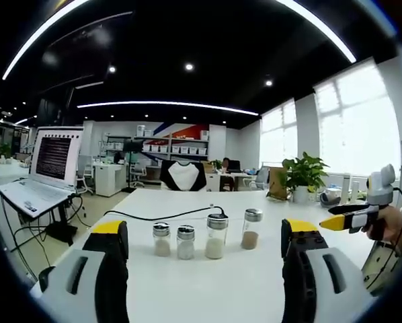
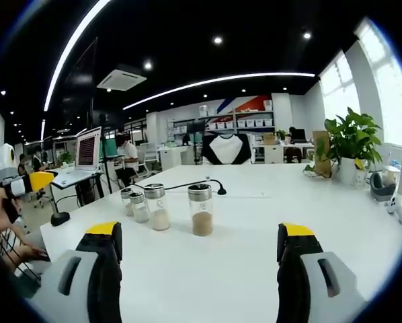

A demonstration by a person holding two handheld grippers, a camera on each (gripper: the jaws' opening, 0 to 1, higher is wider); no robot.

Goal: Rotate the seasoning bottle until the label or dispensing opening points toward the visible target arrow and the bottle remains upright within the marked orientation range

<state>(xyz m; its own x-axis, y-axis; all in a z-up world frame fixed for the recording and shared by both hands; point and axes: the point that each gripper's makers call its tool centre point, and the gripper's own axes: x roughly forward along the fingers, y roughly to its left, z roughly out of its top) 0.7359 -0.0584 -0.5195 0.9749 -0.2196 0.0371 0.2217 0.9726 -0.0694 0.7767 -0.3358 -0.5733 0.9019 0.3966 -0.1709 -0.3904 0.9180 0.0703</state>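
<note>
Four seasoning bottles stand upright in a loose row on the white table, well in from its near edge. All clear glass with silver metal caps. Brown-spice bottle (image 2: 201,210) tallest-looking, at one end, slightly apart. Next, pale-powder bottle (image 2: 156,207). Then two shorter bottles (image 2: 140,207) (image 2: 126,200), close together, pale contents.

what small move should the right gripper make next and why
Probably ease the right gripper forward toward the bottle with brown seasoning. Its jaws stand open and hold nothing, that bottle sits upright on the white table nearly centred ahead of them, apart from the three other bottles.
</note>
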